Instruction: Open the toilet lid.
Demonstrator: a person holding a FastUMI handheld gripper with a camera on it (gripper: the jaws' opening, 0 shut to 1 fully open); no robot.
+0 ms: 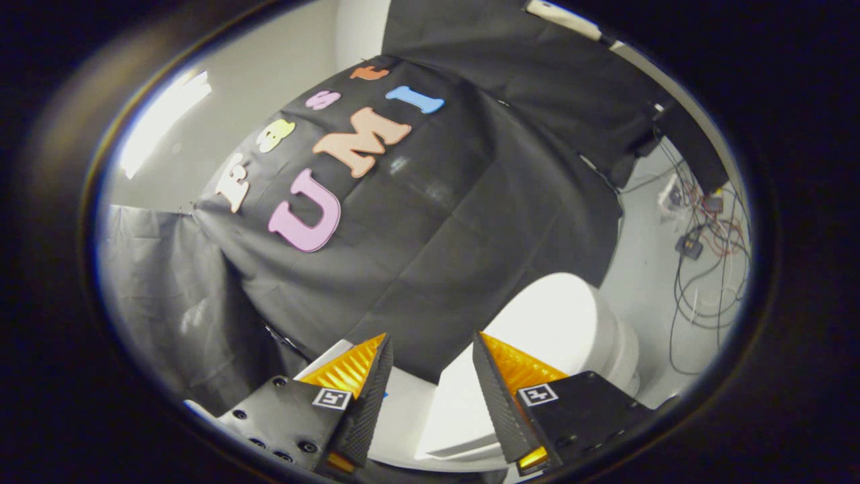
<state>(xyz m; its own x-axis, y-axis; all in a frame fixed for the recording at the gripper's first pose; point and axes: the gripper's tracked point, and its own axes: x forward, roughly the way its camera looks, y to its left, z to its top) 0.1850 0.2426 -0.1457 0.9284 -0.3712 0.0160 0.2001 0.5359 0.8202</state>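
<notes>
Two ridged black fingers with orange backs stand spread apart on the gripper (430,349), holding nothing; only air and a strip of white porcelain lie between them. The view is tilted, so the toilet (605,349) leans to one side, sitting just ahead of and beyond the right-hand finger, close against the black cloth wall (437,235). The wide spread looks like readiness: the fingers seem to be kept apart so that one can slip under the edge of the lid, or both can pinch its rim.

The toilet lid (551,316) appears as a smooth, rounded, glossy white slab, bright under the light. Whether it lies flat on the bowl or is partly raised is hard to tell from this angle. The white tank (410,403) shows low between the fingers. A tangle of cables (705,269) lies on the pale floor, well apart from the toilet.
</notes>
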